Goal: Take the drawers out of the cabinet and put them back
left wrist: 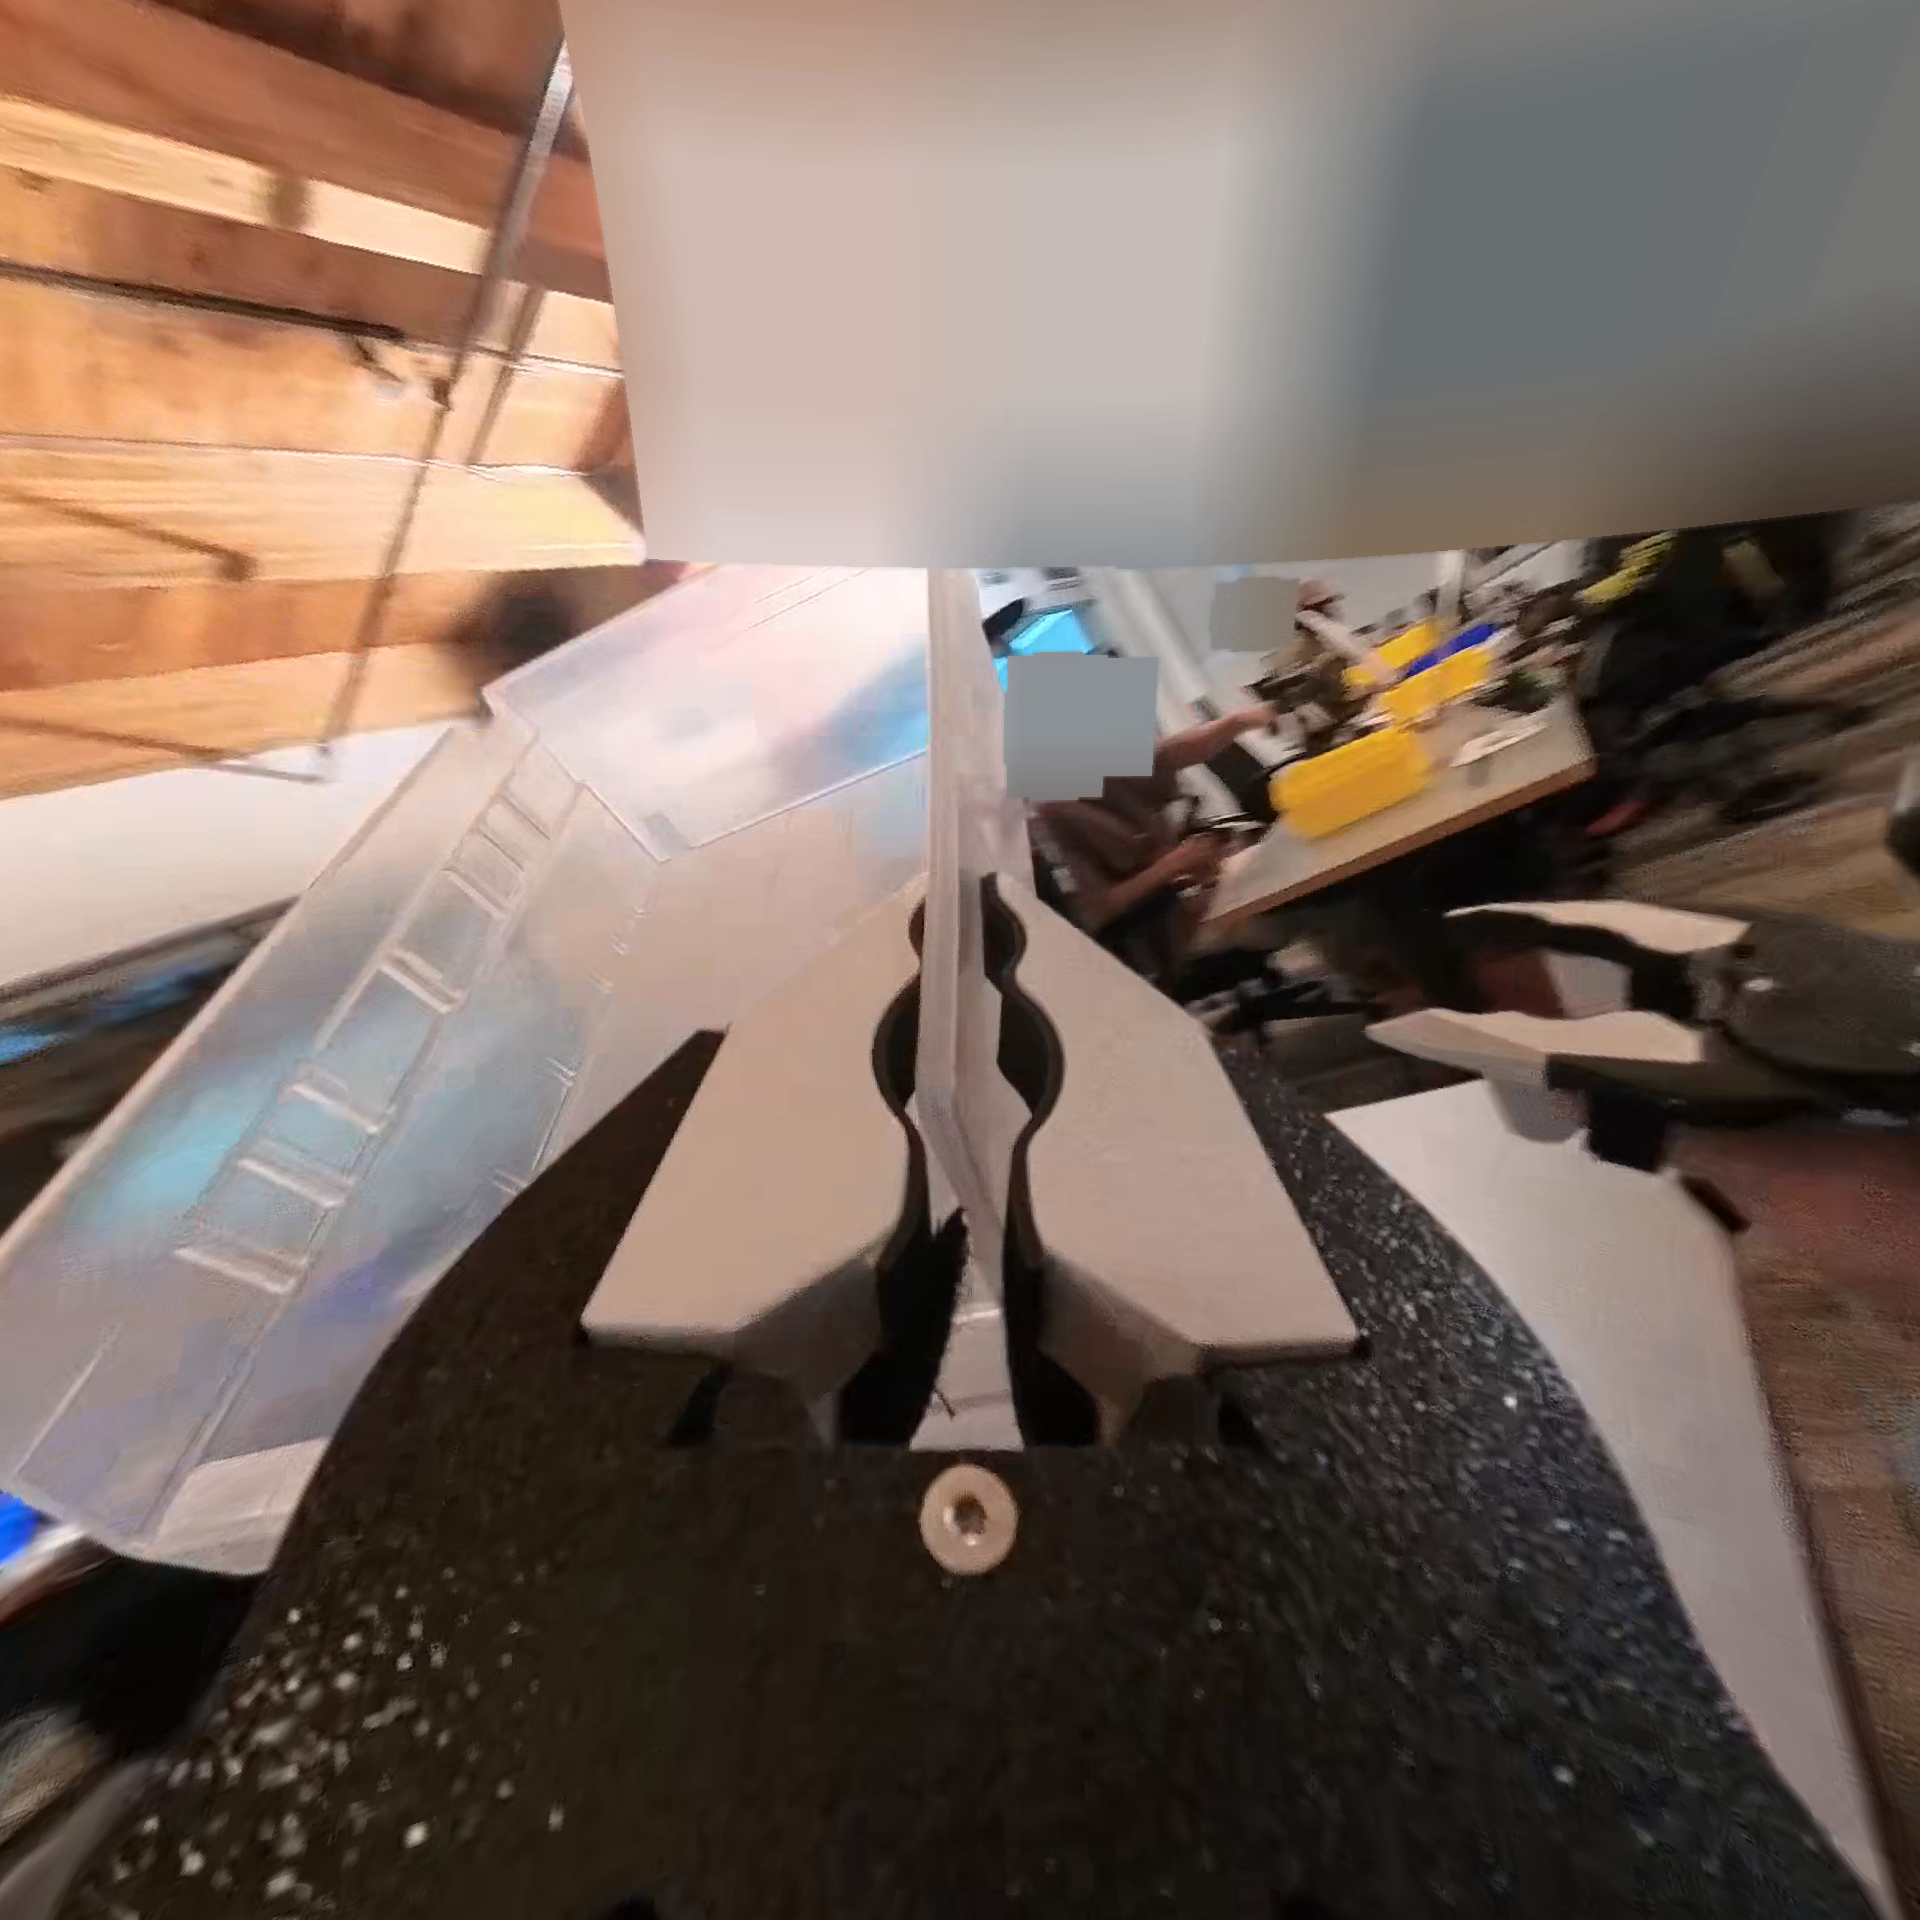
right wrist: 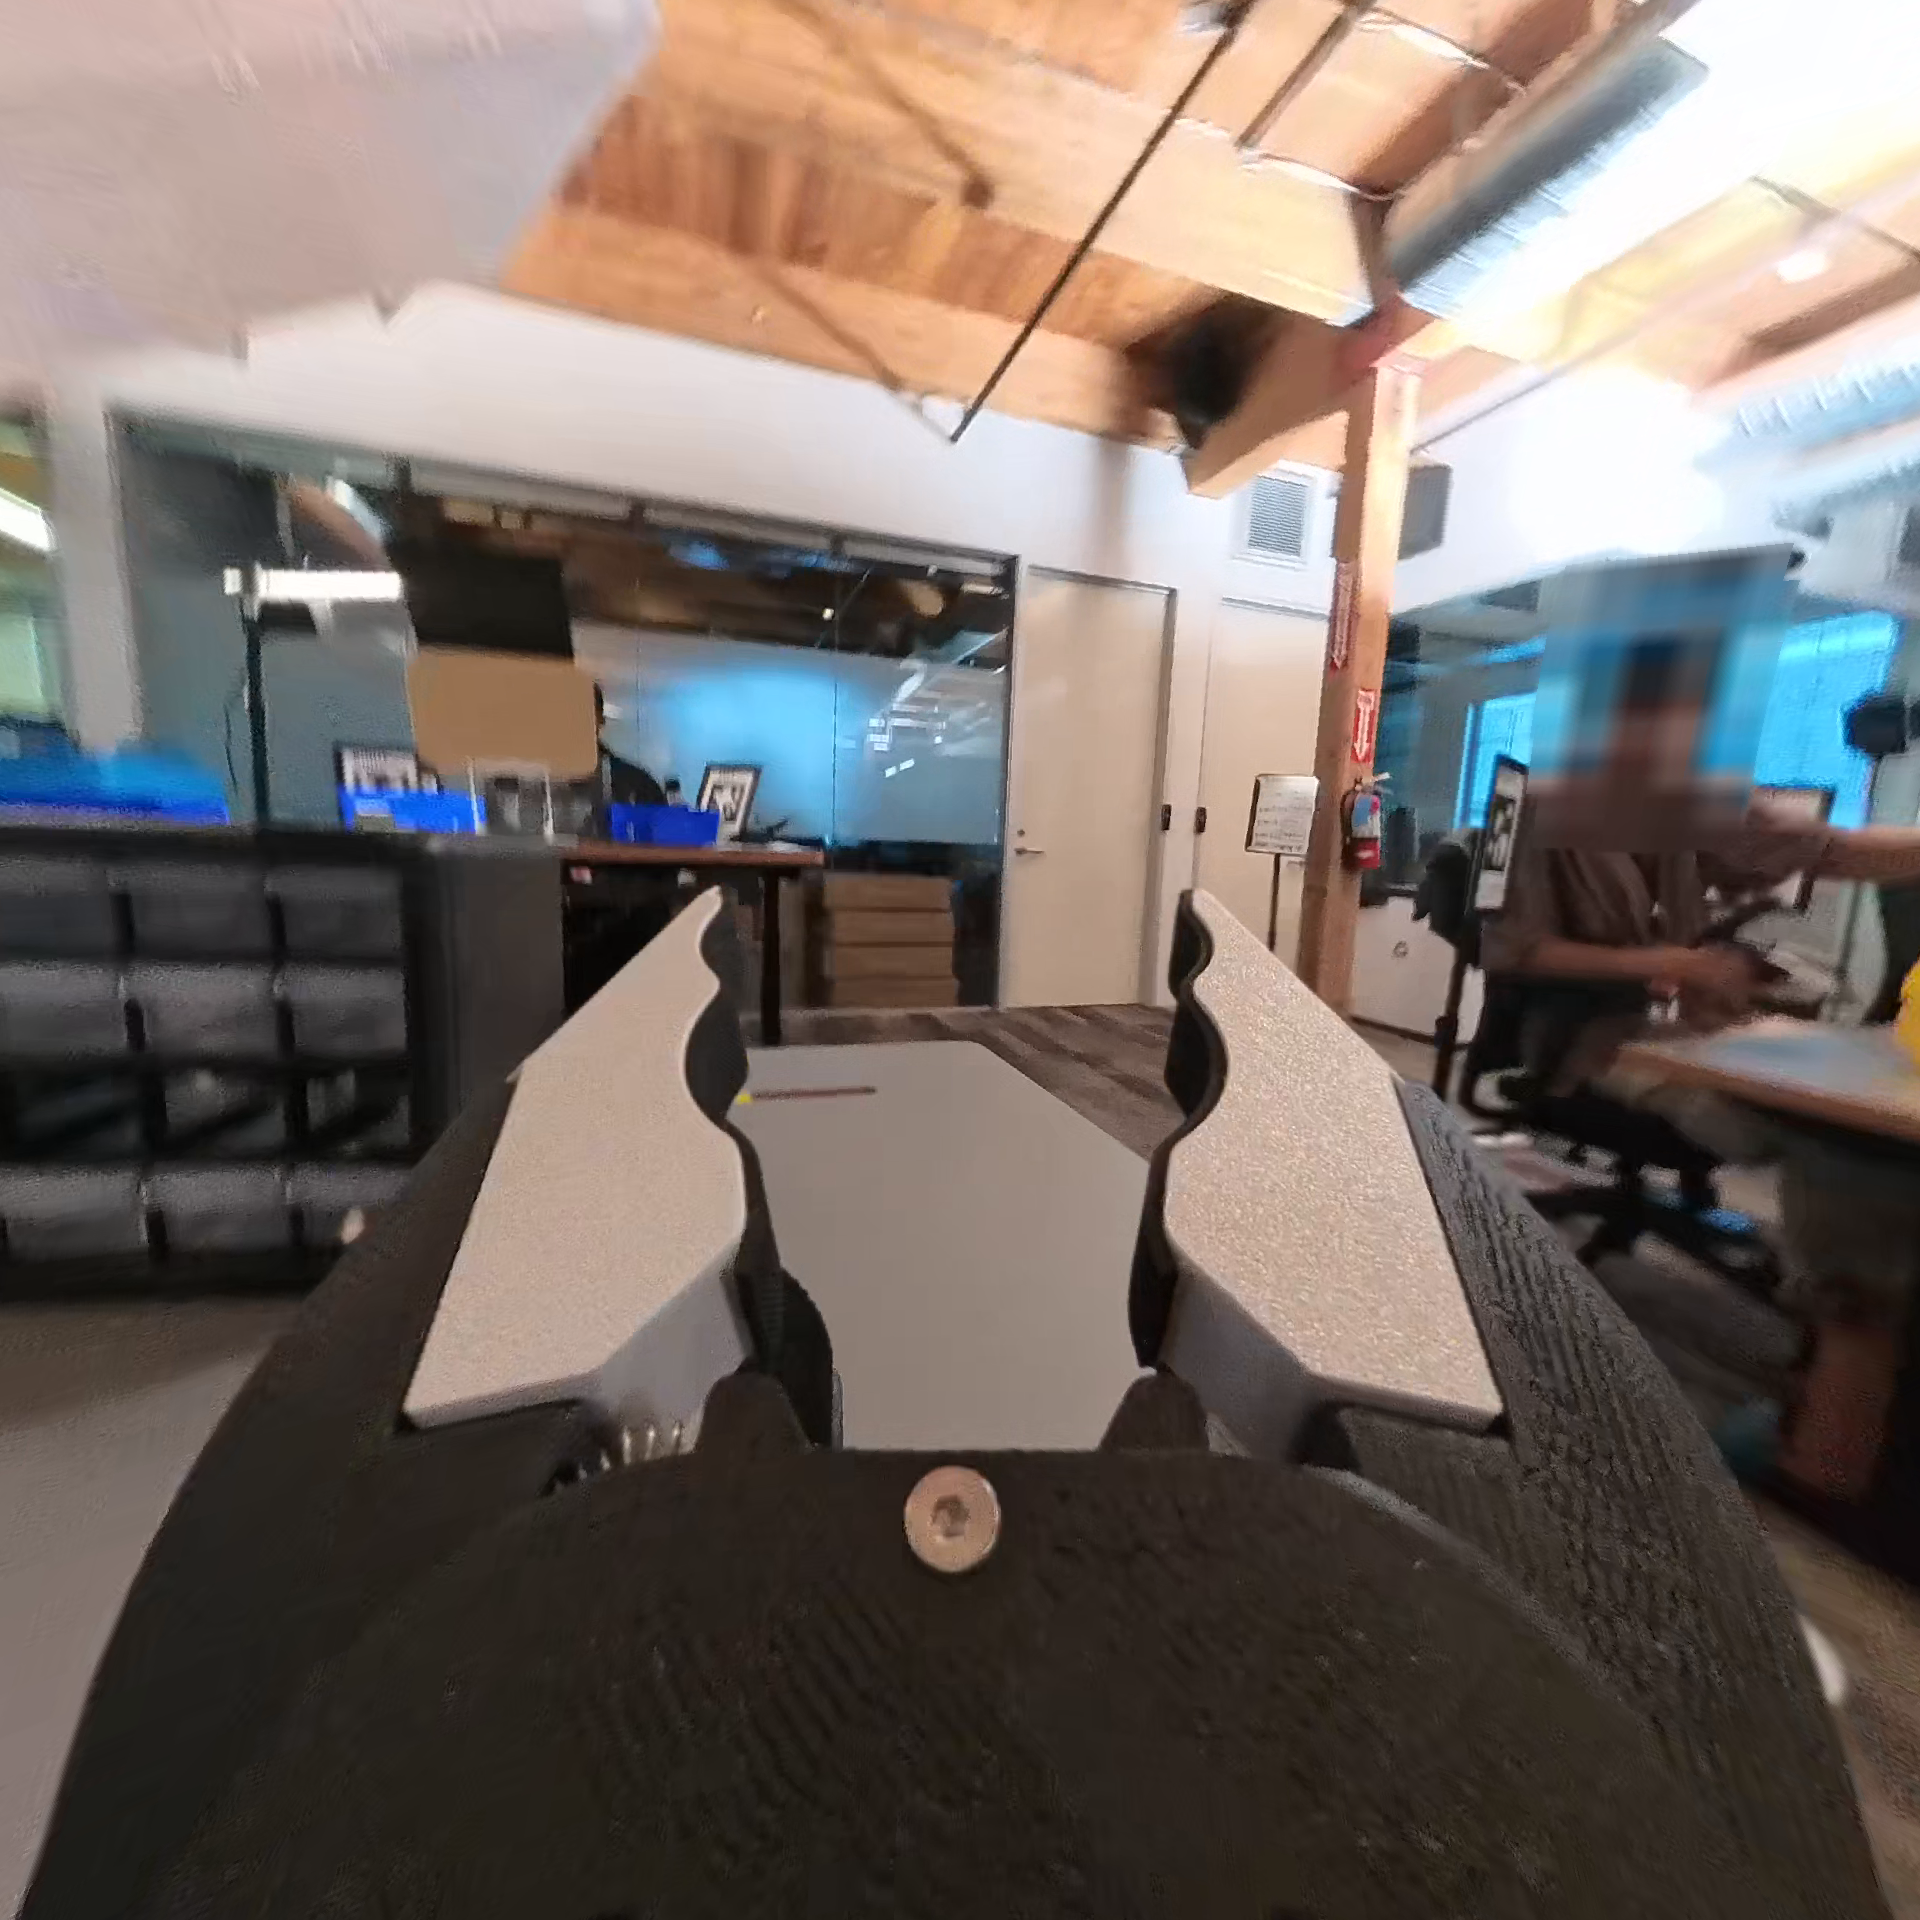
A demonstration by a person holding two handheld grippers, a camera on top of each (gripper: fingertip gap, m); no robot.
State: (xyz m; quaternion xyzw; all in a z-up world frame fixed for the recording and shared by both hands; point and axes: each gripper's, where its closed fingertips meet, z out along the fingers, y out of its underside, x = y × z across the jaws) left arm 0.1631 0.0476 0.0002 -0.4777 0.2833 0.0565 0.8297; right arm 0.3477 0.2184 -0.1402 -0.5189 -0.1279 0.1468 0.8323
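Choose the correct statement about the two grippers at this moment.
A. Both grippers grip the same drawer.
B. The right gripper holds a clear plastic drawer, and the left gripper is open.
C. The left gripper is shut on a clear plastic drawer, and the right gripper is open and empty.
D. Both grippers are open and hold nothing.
C: the left gripper pinches a thin wall of the clear plastic drawer, while the right gripper has its fingers wide apart with nothing between them.

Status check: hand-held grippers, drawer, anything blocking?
Left hand-held gripper shut on clear drawer, held out of the cabinet. Right hand-held gripper open, empty. No obstruction seen.
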